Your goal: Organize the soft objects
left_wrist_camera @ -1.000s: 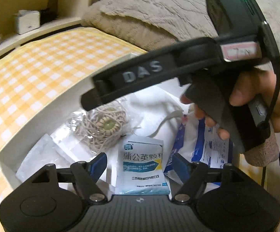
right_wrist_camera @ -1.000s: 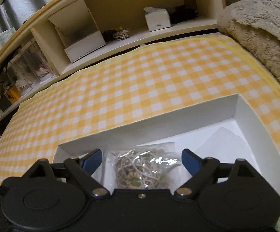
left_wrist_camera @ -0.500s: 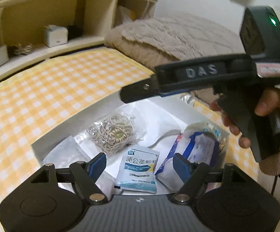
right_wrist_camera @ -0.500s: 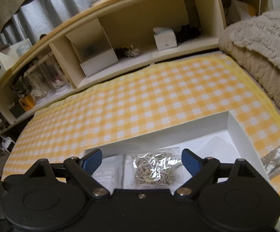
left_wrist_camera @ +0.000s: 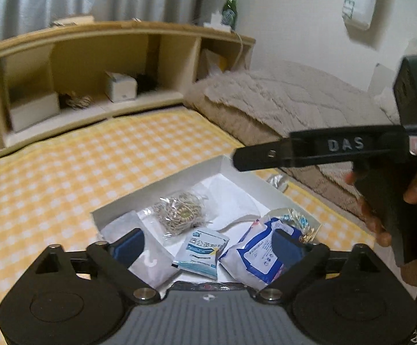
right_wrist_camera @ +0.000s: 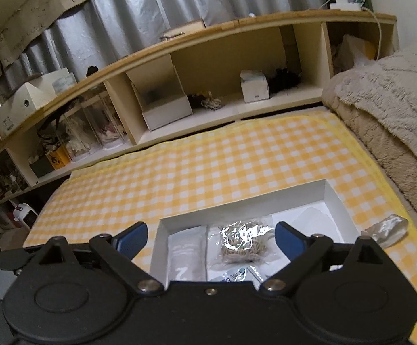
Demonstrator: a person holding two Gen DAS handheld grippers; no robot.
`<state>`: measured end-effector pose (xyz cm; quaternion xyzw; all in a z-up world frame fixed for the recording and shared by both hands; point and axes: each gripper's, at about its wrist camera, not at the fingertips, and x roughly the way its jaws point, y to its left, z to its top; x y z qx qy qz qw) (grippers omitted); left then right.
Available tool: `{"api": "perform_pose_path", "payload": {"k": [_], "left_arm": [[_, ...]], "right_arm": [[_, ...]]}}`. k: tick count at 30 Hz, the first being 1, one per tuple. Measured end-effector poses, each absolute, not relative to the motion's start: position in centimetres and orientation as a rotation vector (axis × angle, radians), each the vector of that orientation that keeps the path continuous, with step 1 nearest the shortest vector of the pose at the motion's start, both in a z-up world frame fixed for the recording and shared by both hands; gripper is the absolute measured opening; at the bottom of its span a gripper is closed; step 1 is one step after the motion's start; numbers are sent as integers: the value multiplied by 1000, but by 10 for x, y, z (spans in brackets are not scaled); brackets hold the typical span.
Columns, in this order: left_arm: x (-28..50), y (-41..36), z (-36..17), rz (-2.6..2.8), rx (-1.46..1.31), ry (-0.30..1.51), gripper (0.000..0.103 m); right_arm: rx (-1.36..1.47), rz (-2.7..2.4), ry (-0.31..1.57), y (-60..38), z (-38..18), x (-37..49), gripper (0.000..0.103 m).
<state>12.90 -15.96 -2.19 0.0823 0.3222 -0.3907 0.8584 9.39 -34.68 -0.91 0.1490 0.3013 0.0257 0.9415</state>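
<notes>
A white shallow box (left_wrist_camera: 156,189) (right_wrist_camera: 237,204) lies on the yellow checked cloth. In it are a clear bag of beige cord (left_wrist_camera: 179,214) (right_wrist_camera: 244,243), a light blue sachet (left_wrist_camera: 204,248), a blue and white soft pack (left_wrist_camera: 258,251) and a white pouch (left_wrist_camera: 148,261). My left gripper (left_wrist_camera: 207,243) is open and empty, raised above the box's near side. My right gripper (right_wrist_camera: 211,237) is open and empty, also above the box; its black body shows in the left wrist view (left_wrist_camera: 338,146).
A crumpled clear wrapper (right_wrist_camera: 386,228) (left_wrist_camera: 277,179) lies on the cloth right of the box. A beige fluffy blanket (left_wrist_camera: 280,106) (right_wrist_camera: 386,109) is piled at the right. A wooden shelf unit (right_wrist_camera: 223,86) with boxes runs along the back.
Both grippers have risen and pulled back from the box, so it looks smaller and more of the room shows. Both stay open and empty.
</notes>
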Motion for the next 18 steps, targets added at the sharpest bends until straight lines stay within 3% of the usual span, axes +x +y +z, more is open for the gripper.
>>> {"api": "perform_pose_path", "payload": {"k": [18], "left_arm": [[25, -114, 35, -610, 90, 548, 103]], "right_arm": [[206, -1, 530, -341, 44, -22, 103]]}}
